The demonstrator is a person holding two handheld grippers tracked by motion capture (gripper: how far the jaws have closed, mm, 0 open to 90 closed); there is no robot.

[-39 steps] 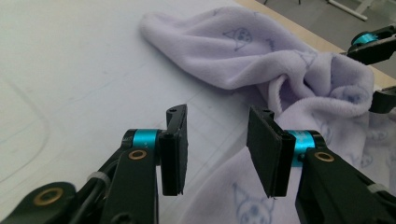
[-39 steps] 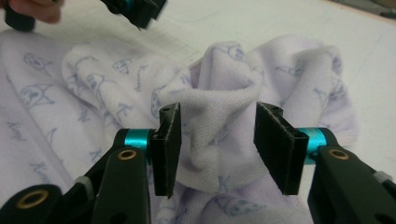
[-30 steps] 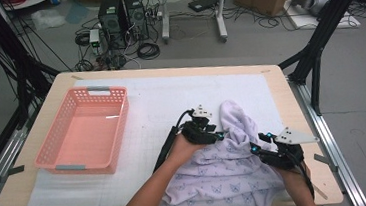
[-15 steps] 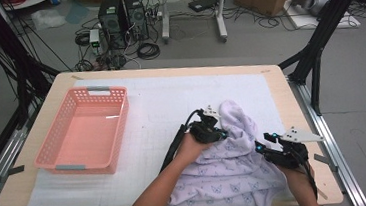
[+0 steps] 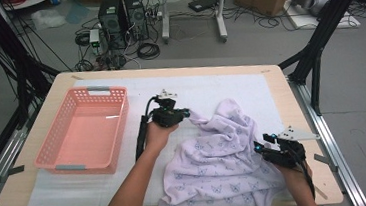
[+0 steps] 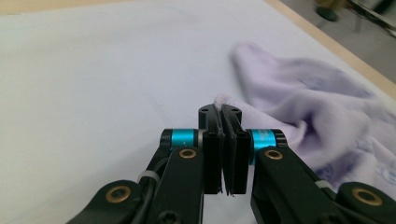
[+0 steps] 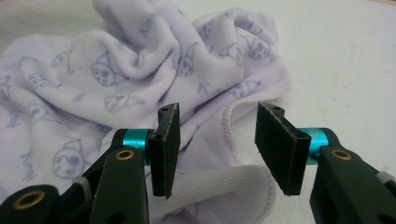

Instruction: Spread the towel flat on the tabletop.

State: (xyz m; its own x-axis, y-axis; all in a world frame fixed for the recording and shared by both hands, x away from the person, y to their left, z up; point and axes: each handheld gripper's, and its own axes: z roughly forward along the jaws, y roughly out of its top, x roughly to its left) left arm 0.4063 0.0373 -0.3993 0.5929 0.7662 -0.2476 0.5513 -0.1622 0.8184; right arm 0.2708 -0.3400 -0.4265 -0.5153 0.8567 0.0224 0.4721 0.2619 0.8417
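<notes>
A person's left gripper [image 5: 188, 113] has just clamped its 2 black jaws onto an edge of the crumpled lilac cotton cloth printed with small cat faces [image 5: 221, 160], the fabric pinched thin between the pads. The cloth lies on the white mat [image 5: 220, 87] at the table's right half, spilling over the near edge. The right gripper [image 5: 259, 144] rests at the cloth's right side, jaws apart around a hemmed fold without pressing it. An empty pink plastic basket [image 5: 54, 144] sits well apart at left.
</notes>
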